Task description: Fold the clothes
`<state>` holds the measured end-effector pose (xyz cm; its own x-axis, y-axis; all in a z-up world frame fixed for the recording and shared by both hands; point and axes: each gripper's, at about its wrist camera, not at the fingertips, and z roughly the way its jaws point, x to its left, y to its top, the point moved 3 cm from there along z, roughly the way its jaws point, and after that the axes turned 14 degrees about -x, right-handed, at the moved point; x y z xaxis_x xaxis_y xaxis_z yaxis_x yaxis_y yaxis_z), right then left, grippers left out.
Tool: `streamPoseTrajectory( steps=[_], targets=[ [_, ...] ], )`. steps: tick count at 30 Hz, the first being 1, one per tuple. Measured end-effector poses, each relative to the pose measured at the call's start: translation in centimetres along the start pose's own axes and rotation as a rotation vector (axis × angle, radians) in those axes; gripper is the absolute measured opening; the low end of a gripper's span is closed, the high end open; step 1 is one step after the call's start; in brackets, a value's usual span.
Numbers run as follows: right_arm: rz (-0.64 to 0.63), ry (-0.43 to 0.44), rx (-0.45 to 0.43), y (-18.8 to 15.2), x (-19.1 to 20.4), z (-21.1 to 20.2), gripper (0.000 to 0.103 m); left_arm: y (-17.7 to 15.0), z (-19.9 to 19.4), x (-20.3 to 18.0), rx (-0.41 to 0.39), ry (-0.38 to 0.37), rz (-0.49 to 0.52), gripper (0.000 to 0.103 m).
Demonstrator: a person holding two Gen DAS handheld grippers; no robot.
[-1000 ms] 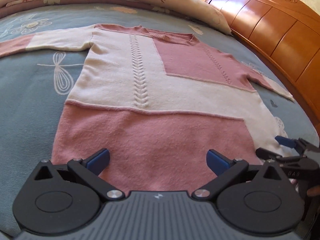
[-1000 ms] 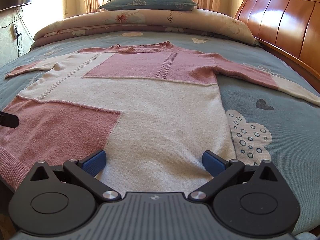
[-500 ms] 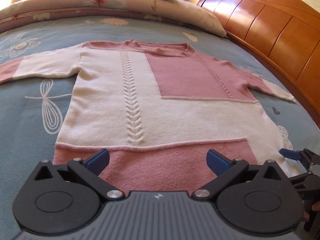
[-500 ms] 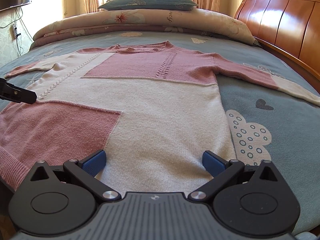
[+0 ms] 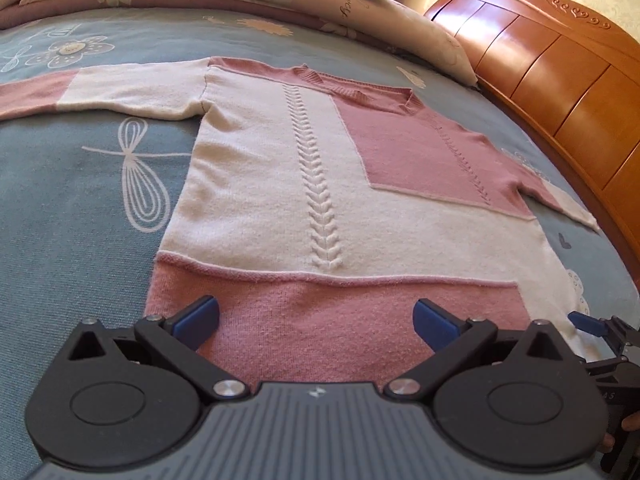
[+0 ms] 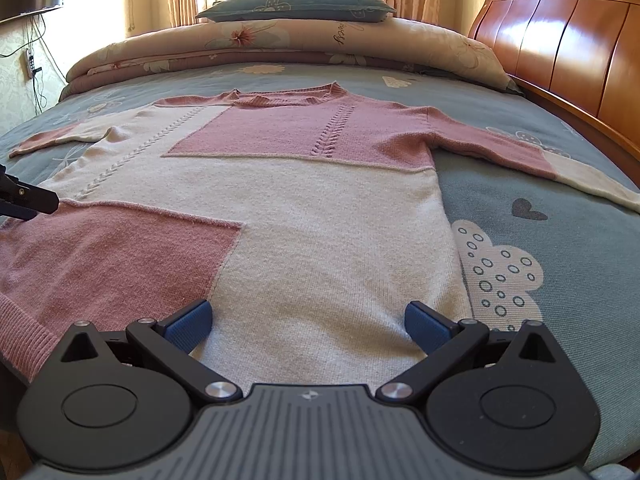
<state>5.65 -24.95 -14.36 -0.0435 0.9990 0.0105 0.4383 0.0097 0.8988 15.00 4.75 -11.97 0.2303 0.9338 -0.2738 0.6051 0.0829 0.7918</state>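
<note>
Moved: your left gripper (image 5: 316,318) has slid forward over the sweater (image 5: 320,200) hem.
Left gripper: spread wide, gripping nothing.
Right gripper (image 6: 308,322): spread wide, hem between its fingers.

From my remote seat I read little — cursive script on the rolled quilt (image 6: 340,36) at twelve o'clock stayed illegible; letters "AS" showed on the right gripper (image 5: 600,344) at four o'clock.
</note>
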Motion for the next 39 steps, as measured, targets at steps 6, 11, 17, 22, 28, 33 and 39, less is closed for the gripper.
streamPoseTrajectory(
  steps=[6,11,17,22,28,33,39],
  targets=[
    [0.000,0.001,-0.005,-0.1,0.0,0.0,0.103,-0.4,-0.8,-1.8,0.008,0.051,0.105,0.102],
    [0.001,0.000,-0.015,-0.1,0.0,-0.1,0.103,-1.8,-2.5,-4.5,0.017,-0.100,0.148,0.102],
    [-0.022,0.025,-0.057,-0.5,-0.4,-0.6,0.103,-3.4,-2.8,-3.6,0.035,-0.097,0.071,0.102],
    [-0.020,0.022,-0.058,-0.5,-0.5,-0.7,0.103,-4.0,-3.7,-3.1,0.052,-0.086,0.124,0.102],
    [-0.008,0.014,-0.058,-0.6,-0.6,-0.6,0.103,-3.8,-4.3,-5.3,0.056,-0.106,0.161,0.102],
    [-0.001,0.013,-0.055,-0.6,-0.7,-0.6,0.103,-4.6,-3.6,-7.5,0.079,-0.178,0.172,0.102],
    [0.000,0.018,-0.055,-0.7,-0.8,-0.8,0.103,-5.1,-3.4,-6.8,0.092,-0.167,0.115,0.102]
  ],
)
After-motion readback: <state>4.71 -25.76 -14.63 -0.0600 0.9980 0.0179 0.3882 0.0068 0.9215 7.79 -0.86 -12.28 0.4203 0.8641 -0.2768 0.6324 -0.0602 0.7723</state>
